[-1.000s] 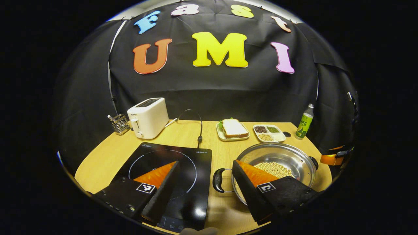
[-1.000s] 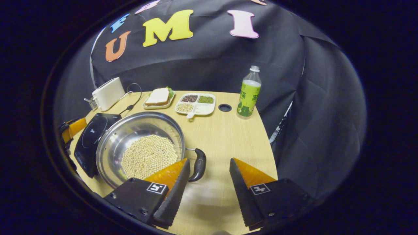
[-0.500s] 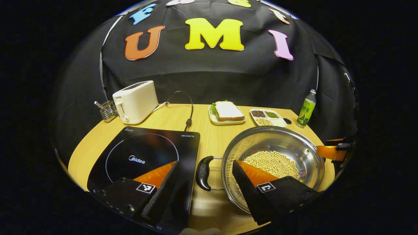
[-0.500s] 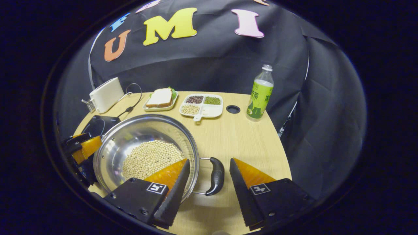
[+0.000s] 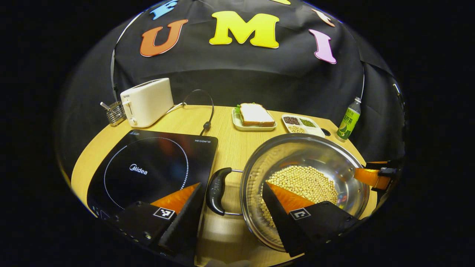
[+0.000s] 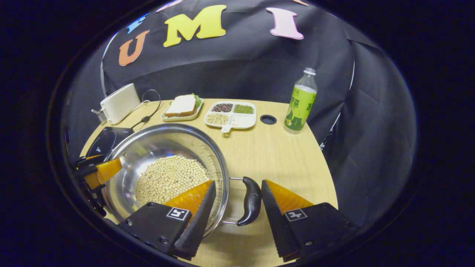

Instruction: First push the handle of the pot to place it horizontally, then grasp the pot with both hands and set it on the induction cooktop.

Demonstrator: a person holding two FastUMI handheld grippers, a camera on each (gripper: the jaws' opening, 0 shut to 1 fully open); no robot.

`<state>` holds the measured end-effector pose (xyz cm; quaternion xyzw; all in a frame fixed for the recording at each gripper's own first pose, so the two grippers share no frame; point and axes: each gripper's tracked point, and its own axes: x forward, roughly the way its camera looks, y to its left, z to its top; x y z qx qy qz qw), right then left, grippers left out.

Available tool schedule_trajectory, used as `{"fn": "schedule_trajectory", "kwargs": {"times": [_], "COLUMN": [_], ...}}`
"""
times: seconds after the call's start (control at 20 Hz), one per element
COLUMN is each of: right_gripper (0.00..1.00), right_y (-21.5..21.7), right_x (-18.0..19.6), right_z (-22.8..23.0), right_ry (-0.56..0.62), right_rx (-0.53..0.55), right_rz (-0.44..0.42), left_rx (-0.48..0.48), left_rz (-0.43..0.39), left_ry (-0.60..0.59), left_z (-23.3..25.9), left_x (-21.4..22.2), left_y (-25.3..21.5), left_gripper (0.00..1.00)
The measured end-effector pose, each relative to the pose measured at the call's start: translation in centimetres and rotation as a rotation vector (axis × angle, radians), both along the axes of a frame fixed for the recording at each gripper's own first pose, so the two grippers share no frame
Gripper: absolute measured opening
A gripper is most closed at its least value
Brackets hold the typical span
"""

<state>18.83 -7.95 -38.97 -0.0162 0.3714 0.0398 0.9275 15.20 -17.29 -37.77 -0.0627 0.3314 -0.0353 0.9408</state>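
Observation:
A steel pot (image 5: pixel 297 152) holding pale beans stands on the wooden table, right of the black induction cooktop (image 5: pixel 148 167). Its near black handle (image 5: pixel 216 191) lies between the fingers of my left gripper (image 5: pixel 231 184), which is open; one finger hangs over the cooktop's edge, the other over the beans. In the right gripper view the pot (image 6: pixel 159 144) is at the left, and its other black handle (image 6: pixel 252 200) sits between the fingers of my open right gripper (image 6: pixel 237 182), close to the right finger. Each gripper shows at the pot's far side in the other's view.
Along the back of the table stand a white toaster (image 5: pixel 146 102) with its cable, a wire utensil holder (image 5: pixel 113 113), a plate with a sandwich (image 5: pixel 254 116), a divided dish of grains (image 5: pixel 300 124) and a green bottle (image 5: pixel 348 120). The table edge curves close on the right.
Both grippers have moved in on the pot. Each black handle, formerly ahead of or beside a finger, now lies between the open fingers.

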Motion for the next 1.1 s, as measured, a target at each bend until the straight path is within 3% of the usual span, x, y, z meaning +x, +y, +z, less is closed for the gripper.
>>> {"fn": "schedule_trajectory", "kwargs": {"times": [0.15,0.25,0.45,0.55,0.7,1.1], "right_gripper": [0.79,0.82,0.79,0.79,0.78,0.77], "right_y": [0.0,-0.2,-0.5,-0.6,-0.5,-0.6], "right_x": [0.0,-0.1,-0.2,0.0,0.0,-0.3], "right_z": [-0.4,-1.1,-2.3,-2.4,-2.4,-2.5], "right_ry": [0.005,0.028,0.055,0.051,0.06,0.093], "right_rx": [-0.012,-0.009,-0.053,-0.06,-0.069,-0.05], "right_rz": [0.005,-0.002,-0.004,-0.015,-0.027,-0.05], "left_rx": [0.039,0.043,0.061,0.106,0.118,0.115], "left_rz": [-0.024,-0.018,-0.032,-0.018,-0.002,-0.001], "left_ry": [0.013,0.009,0.02,0.023,0.033,0.036], "left_z": [-0.7,-0.7,-1.1,-1.3,-1.8,-2.0], "left_x": [0.1,0.0,0.2,-0.1,0.2,0.1], "left_y": [-0.7,-0.7,-0.9,0.1,0.0,0.0], "left_gripper": [0.95,1.0,0.98,0.93,0.71,0.69]}}
